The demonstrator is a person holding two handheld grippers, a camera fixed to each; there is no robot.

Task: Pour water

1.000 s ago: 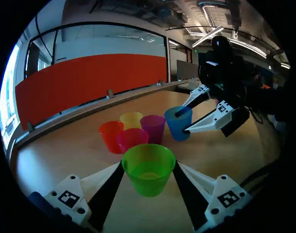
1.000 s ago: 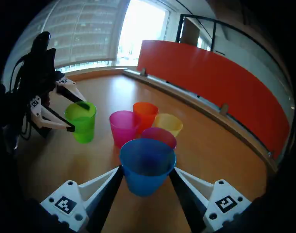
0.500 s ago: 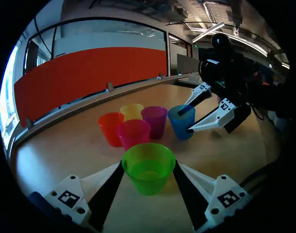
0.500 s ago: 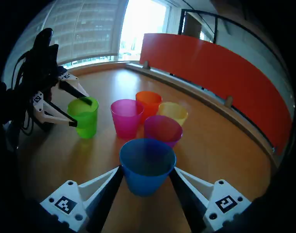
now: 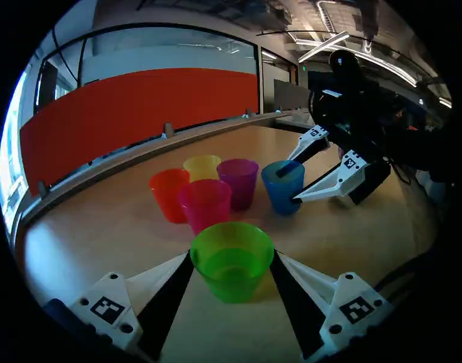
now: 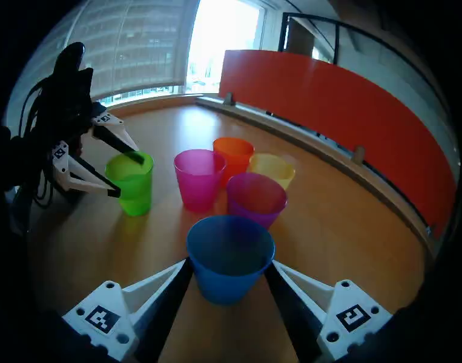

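In the left gripper view my left gripper (image 5: 232, 266) is shut on a green cup (image 5: 232, 260) with a little liquid in its bottom, held upright close above the wooden table (image 5: 109, 242). Farther right there, the right gripper (image 5: 294, 181) grips a blue cup (image 5: 283, 186). In the right gripper view my right gripper (image 6: 229, 266) is shut on that blue cup (image 6: 231, 257), upright just above the table. At the left, the left gripper (image 6: 118, 175) holds the green cup (image 6: 131, 181).
Between the two held cups stand a pink cup (image 6: 198, 178), an orange cup (image 6: 233, 158), a yellow cup (image 6: 272, 170) and a purple cup (image 6: 255, 198), bunched together. A raised ledge (image 6: 352, 175) and an orange wall panel (image 6: 352, 115) run behind them. A person's dark sleeve (image 5: 412, 151) is at the right.
Both held cups have come lower toward the table. The cluster of four cups now sits higher and nearer in both views.
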